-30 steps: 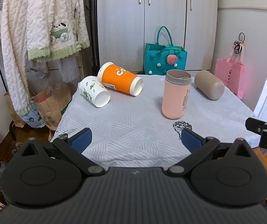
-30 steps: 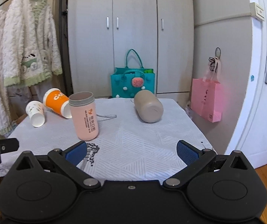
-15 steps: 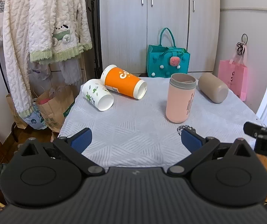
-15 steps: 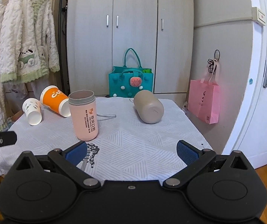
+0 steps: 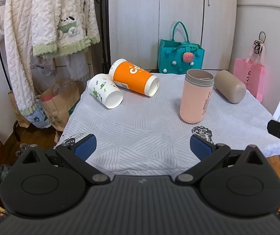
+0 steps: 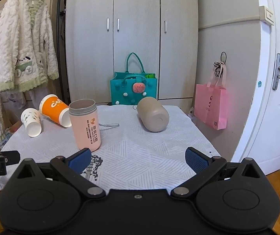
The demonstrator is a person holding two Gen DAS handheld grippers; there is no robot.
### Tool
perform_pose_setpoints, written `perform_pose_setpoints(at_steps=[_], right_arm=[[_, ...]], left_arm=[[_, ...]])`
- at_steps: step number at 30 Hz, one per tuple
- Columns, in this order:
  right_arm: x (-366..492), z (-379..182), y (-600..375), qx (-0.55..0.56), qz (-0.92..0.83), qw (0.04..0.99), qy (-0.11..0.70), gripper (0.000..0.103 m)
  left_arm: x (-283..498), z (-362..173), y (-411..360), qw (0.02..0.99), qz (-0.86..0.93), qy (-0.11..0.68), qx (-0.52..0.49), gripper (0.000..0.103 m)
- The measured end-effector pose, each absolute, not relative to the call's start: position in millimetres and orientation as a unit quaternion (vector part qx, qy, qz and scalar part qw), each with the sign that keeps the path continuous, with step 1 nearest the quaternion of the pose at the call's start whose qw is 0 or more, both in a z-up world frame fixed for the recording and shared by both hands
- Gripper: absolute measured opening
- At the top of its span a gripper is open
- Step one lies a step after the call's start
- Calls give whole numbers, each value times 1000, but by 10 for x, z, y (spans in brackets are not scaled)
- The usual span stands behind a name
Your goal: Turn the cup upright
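A pink cup [image 5: 195,96] stands upright on the table [image 5: 143,129]; it also shows in the right wrist view [image 6: 85,124]. A white paper cup [image 5: 105,91], an orange paper cup [image 5: 133,80] and a taupe cup [image 5: 230,86] lie on their sides. In the right wrist view the white cup [image 6: 31,122], orange cup [image 6: 54,110] and taupe cup [image 6: 152,114] lie the same way. My left gripper [image 5: 142,146] and right gripper [image 6: 138,159] are open and empty, at the table's near edge.
A teal bag [image 5: 181,59] and a pink bag [image 5: 249,78] stand behind the table by grey cupboards. White robes hang on a rack [image 5: 48,19] at the left, with paper bags [image 5: 59,101] on the floor. A white door [image 6: 276,98] is at the right.
Both grippers have drawn back and risen a little from the table; the cups look slightly farther away. No cup has moved.
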State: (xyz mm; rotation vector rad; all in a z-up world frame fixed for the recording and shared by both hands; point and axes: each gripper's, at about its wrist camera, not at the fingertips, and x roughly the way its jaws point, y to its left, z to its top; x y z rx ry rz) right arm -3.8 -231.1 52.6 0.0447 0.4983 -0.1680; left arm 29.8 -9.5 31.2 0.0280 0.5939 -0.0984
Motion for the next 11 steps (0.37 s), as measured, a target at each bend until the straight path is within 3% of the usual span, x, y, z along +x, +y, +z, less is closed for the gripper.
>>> perform_pose_setpoints(at_steps=[11], right_arm=[[-18, 504, -2327, 26, -84, 964, 250, 103]], left_arm=[[307, 324, -139, 954, -55, 295, 25, 103]])
